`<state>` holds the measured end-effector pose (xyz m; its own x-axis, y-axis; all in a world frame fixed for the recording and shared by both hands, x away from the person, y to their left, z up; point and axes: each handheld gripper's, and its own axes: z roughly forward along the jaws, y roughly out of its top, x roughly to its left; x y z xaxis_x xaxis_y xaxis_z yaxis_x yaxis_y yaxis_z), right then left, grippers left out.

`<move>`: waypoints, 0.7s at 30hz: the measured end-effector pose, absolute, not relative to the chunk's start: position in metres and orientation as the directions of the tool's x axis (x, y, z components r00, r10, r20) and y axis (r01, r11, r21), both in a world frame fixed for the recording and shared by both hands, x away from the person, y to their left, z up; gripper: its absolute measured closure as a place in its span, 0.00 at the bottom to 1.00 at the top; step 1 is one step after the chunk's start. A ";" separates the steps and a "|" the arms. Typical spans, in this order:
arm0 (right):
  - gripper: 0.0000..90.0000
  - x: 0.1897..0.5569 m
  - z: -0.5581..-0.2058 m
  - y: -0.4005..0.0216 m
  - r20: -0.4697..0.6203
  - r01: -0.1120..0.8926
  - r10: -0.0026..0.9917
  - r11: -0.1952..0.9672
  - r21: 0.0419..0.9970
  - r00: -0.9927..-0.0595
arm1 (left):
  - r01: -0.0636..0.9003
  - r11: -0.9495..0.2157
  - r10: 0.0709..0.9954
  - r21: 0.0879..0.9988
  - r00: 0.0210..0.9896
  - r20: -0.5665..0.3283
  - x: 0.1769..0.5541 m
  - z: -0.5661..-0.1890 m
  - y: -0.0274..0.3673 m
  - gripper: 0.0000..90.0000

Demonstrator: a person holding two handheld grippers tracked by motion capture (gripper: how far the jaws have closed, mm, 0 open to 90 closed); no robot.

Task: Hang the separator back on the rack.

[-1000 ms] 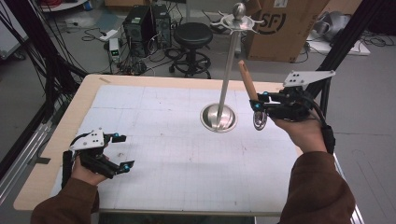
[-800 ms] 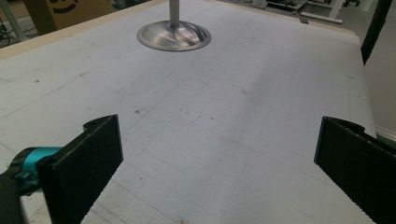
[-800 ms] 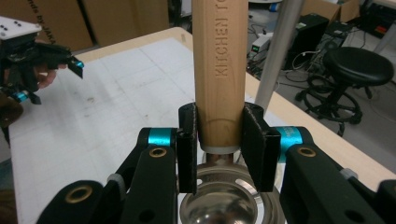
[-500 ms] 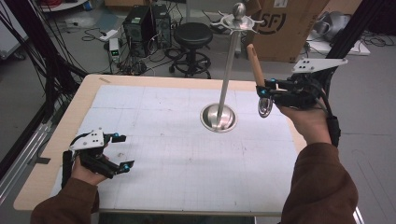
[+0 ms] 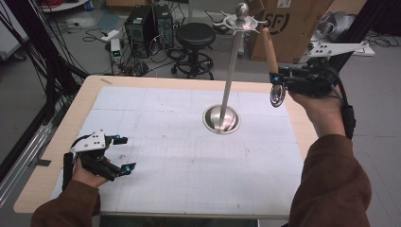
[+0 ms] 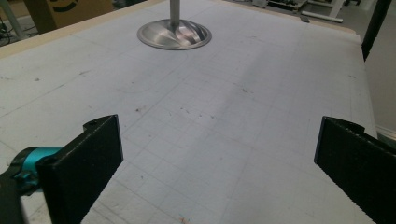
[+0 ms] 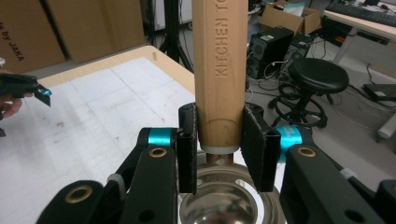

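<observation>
Right gripper [image 5: 279, 81] clamps ladle [image 7: 219, 70] at wooden handle's base, raised beside rack [image 5: 230, 71]. Handle rigid, grippy; steel bowl [image 5: 277, 94] bottom-heavy, so you grip near ferrule. Left gripper [image 5: 118, 153] released, resting on table [image 5: 189, 151].

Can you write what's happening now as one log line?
right gripper: shut on ladle | beside stand | left gripper: open, empty

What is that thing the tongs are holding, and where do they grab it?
The right tongs pinch a ladle at the lower end of its wooden handle, just above the metal bowl. The left tongs are open and hold nothing.
</observation>
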<state>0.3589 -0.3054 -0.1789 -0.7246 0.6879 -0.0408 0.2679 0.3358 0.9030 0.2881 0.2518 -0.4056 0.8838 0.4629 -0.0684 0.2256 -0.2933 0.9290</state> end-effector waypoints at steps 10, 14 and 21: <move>0.76 0.367 -0.179 -0.301 -0.047 0.275 0.692 0.347 0.897 -0.721 | 0.228 -0.292 0.465 0.929 0.882 -0.070 0.288 -0.406 0.253 0.02; 0.76 0.370 -0.180 -0.300 -0.045 0.278 0.696 0.344 0.897 -0.717 | 0.229 -0.293 0.465 0.928 0.883 -0.071 0.288 -0.407 0.253 0.02; 0.76 0.374 -0.183 -0.304 -0.037 0.281 0.701 0.333 0.900 -0.712 | 0.229 -0.291 0.467 0.929 0.881 -0.071 0.288 -0.407 0.253 0.02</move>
